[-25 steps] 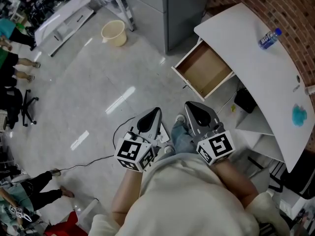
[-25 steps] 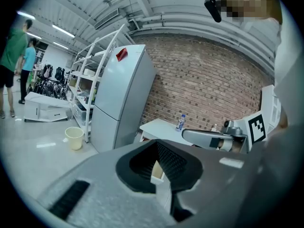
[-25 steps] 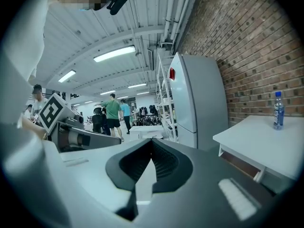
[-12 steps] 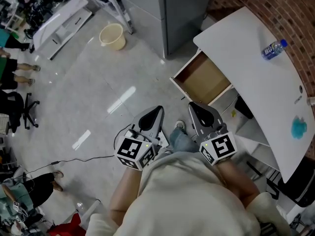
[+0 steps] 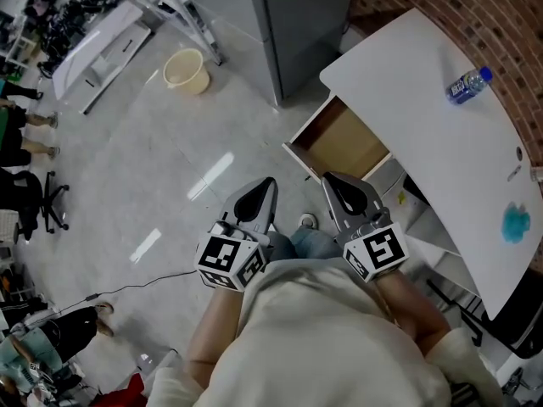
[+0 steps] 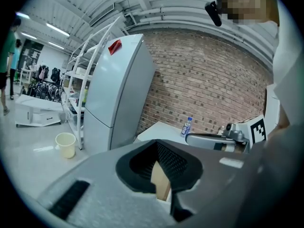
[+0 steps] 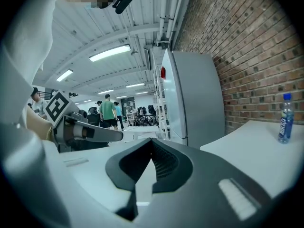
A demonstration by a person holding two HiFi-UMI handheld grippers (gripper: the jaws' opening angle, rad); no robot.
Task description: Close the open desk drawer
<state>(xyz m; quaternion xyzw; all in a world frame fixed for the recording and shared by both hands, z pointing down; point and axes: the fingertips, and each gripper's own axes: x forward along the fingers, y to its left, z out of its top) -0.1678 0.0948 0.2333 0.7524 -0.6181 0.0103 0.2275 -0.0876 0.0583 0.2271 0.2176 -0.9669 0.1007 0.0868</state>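
Head view: drawer [image 5: 338,142] juts from desk [image 5: 424,100], long axis toward lower left; open floor [image 5: 170,185] beyond front edge. My left gripper [image 5: 266,185], right gripper [image 5: 332,181]: jaws together, nothing held.

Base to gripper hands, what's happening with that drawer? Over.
Left gripper and right gripper: jaws shut, empty, short of the desk. Drawer open, untouched. Nothing seen blocking its front. Over.

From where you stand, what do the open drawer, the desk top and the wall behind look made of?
The drawer looks like wood or fibreboard: matt brown inside, white rim. The desk top seems white laminate, smooth; possibly painted board. The wall is bare red brick with visible mortar lines.
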